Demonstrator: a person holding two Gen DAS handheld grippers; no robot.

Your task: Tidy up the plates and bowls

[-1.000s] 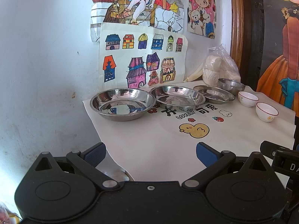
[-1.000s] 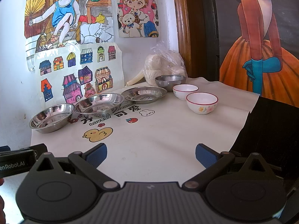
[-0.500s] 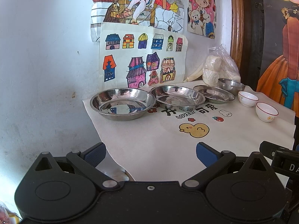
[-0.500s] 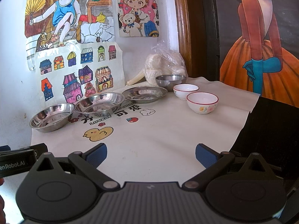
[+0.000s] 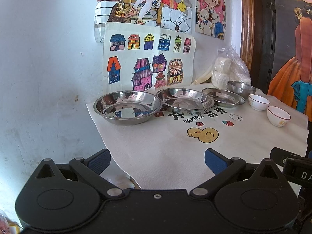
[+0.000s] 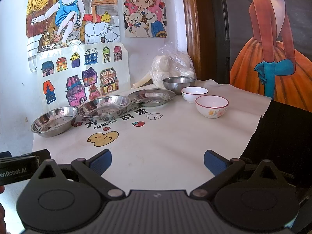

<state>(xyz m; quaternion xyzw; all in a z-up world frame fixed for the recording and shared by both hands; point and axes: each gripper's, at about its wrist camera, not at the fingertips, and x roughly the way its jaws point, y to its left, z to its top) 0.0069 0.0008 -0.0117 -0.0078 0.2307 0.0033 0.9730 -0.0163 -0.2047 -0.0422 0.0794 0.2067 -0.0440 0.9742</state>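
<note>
Steel plates: we log three (image 6: 53,120) (image 6: 104,106) (image 6: 152,97) in a row along the wall on the white cloth (image 6: 165,142); a steel bowl (image 6: 178,82) and two white bowls (image 6: 194,94) (image 6: 212,105) continue rightward. Left gripper (image 5: 157,160) and right gripper (image 6: 157,160) hover near the cloth's front edge, fingers wide apart, empty.

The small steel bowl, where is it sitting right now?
In the right wrist view the small steel bowl sits at the back right of the table, in front of the plastic bag, beside the far white bowl.
</note>
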